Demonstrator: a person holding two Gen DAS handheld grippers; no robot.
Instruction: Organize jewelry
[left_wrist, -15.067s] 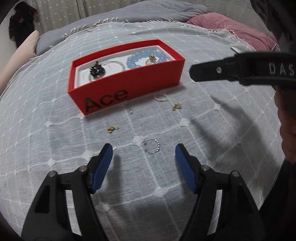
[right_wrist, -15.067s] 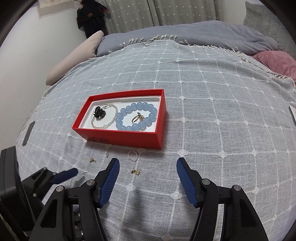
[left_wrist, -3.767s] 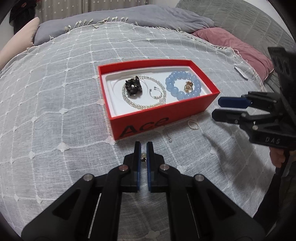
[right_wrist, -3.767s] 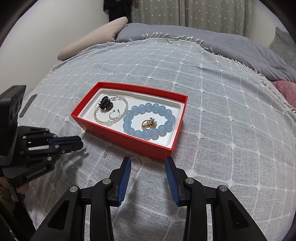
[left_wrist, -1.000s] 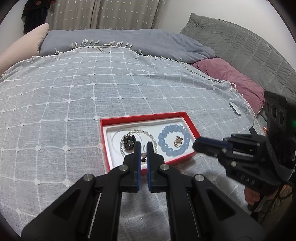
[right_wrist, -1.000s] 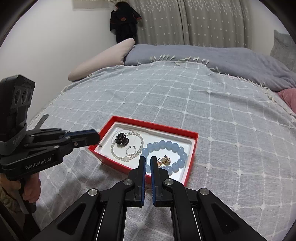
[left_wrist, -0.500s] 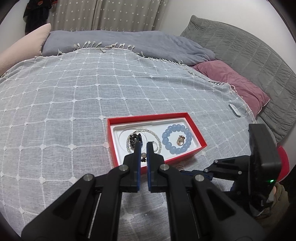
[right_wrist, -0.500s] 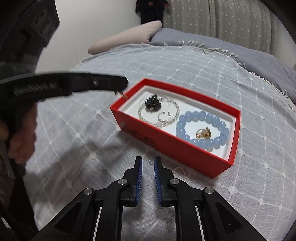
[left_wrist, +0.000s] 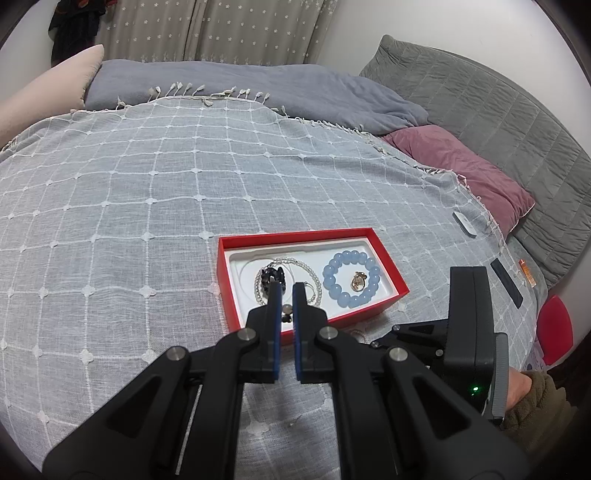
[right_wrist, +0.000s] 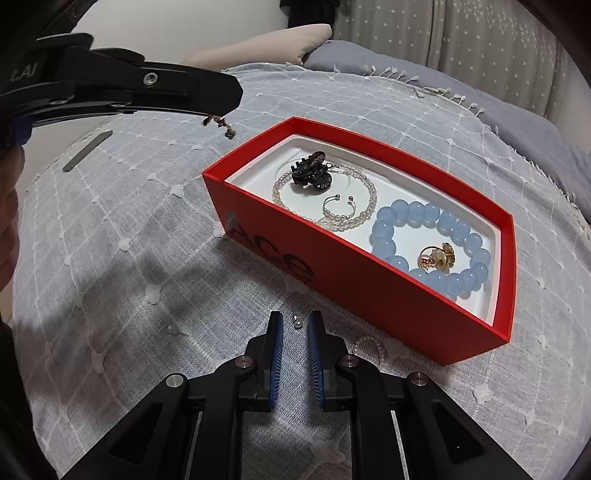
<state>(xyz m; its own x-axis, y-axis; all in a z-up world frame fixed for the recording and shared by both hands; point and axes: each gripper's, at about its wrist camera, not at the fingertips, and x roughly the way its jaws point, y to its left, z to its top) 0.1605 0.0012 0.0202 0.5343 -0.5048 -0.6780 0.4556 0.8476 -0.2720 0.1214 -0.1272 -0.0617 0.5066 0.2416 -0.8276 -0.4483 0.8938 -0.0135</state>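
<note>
A red box (left_wrist: 388, 271) with a white lining sits on the bed. It holds a black hair claw (right_wrist: 310, 173), a pearl bracelet (right_wrist: 364, 218), a silver open ring (right_wrist: 338, 206), a blue bead bracelet (right_wrist: 424, 243) and a gold flower ring (right_wrist: 437, 256). My left gripper (left_wrist: 285, 291) is shut on a small gold earring (right_wrist: 219, 125) and holds it above the box's left end. My right gripper (right_wrist: 295, 321) is low at the bedspread, jaws slightly apart around a tiny stud (right_wrist: 296, 323). A small pearl ring (right_wrist: 365, 345) lies beside the box front.
A grey checked bedspread (left_wrist: 147, 184) covers the bed. A pink pillow (left_wrist: 461, 166), a grey quilt (left_wrist: 498, 110) and a beige pillow (left_wrist: 48, 88) lie at the far edges. A dark flat strip (right_wrist: 86, 151) lies left of the box.
My right gripper has dropped lower toward the stud and its jaws have opened a little. My left gripper, still holding the earring, has edged over the box.
</note>
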